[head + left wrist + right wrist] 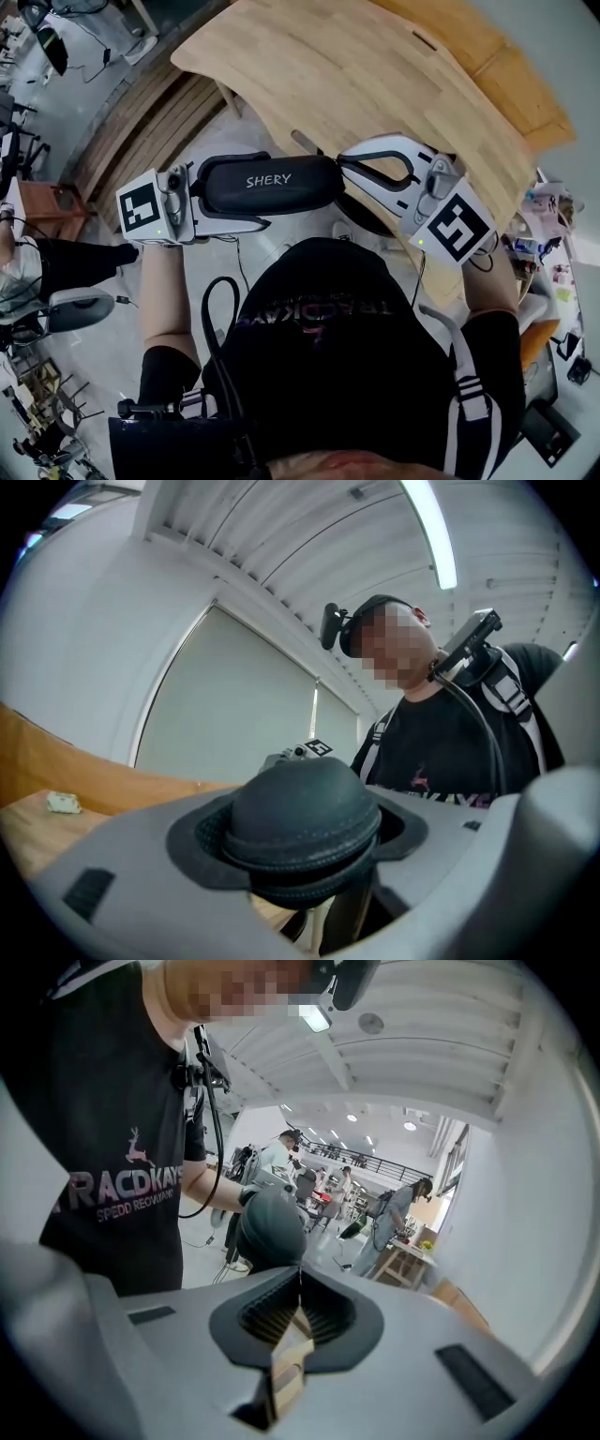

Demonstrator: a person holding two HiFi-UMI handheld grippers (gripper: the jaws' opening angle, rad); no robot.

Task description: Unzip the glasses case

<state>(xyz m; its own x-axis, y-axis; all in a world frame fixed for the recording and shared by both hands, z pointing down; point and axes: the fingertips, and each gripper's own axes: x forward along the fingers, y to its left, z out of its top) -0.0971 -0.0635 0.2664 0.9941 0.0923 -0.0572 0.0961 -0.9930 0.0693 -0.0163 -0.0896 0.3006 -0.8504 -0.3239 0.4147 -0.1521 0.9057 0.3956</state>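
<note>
Hanging in the air in the middle of the head view is the black glasses case point(270, 183). It is just below the big wooden tabletop point(375, 75) that fills the top of the frame. It lies on its side and touches nothing but the grippers.

The left hand-held gripper point(230, 192) is clamped around the case's left end, one jaw above it and one below, spread wide. The right hand-held gripper point(345, 167) has its jaws squeezed tight together, right at the case's other end. If it has pinched the little zipper pull, that is too small to see.

The case looks stiff, round and light, with a rough cloth skin, so it should not slip much. The zipper line point(281, 866) runs around its middle. The fat end is good for holding, and the tiny pull will need a careful pinch.
</note>
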